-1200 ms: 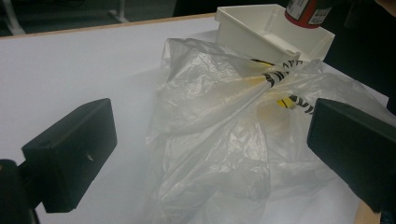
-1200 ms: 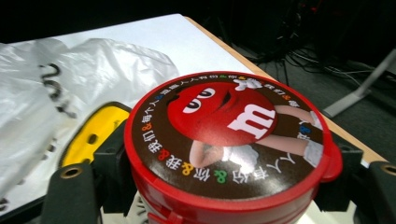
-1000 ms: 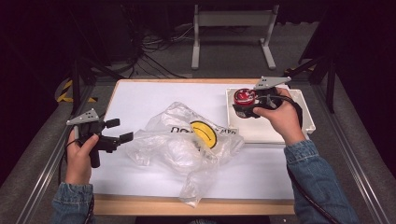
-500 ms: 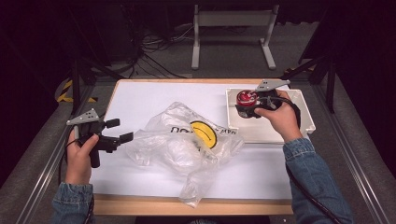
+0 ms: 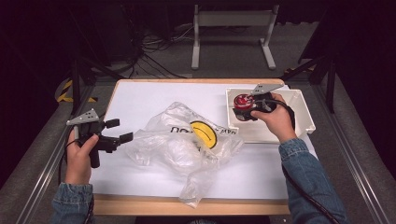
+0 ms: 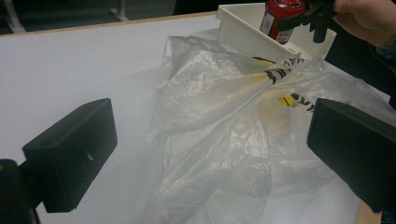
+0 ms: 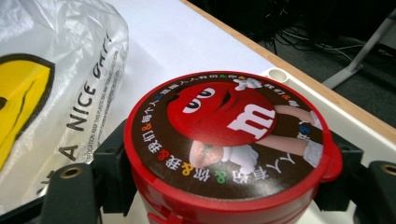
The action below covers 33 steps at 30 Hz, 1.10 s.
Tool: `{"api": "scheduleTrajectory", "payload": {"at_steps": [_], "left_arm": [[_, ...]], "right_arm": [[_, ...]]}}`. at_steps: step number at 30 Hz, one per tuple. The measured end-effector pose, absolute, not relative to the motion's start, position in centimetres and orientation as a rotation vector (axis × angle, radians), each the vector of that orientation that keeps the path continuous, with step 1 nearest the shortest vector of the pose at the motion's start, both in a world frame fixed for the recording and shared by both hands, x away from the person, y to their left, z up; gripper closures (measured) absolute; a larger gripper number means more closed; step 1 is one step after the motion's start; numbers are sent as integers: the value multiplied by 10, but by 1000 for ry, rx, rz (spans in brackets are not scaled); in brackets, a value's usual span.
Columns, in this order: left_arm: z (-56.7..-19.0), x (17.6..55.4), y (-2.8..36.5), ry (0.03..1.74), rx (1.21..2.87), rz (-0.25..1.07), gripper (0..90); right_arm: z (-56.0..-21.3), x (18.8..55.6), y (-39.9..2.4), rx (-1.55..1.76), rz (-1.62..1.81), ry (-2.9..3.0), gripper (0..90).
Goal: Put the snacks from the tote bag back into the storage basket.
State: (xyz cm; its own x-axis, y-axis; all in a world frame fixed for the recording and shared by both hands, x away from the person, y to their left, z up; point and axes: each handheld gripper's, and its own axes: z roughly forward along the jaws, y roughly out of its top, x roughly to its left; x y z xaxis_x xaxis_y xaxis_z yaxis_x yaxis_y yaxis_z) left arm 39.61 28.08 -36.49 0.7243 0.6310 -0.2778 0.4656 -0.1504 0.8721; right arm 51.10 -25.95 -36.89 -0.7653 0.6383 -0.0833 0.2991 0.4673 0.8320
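A red candy tub [image 7: 229,154] is grasped by the right tongs [image 5: 250,109] and held over the white tray [image 5: 299,125] at the desk's [image 5: 140,95] far right. The left tongs [image 6: 210,154] are held released beside the crumpled plastic bag [image 5: 187,142].

A lab or studio: dark surroundings, floor cables [image 5: 154,44] (loose, tangled), white table [image 5: 140,100].

White-topped table [image 5: 140,100] with wooden edge. A crumpled clear plastic bag [image 5: 187,144] lies at centre; a white tray [image 5: 306,119] rests at right, touching it.
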Motion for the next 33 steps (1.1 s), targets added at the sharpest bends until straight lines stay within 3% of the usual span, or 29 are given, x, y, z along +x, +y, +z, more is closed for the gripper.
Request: {"api": "scheduleTrajectory", "payload": {"at_steps": [33], "left_arm": [[-367,388,289,888,1790,191,25]], "right_arm": [[-411,524,-262,799,1210,2403,246]]}}
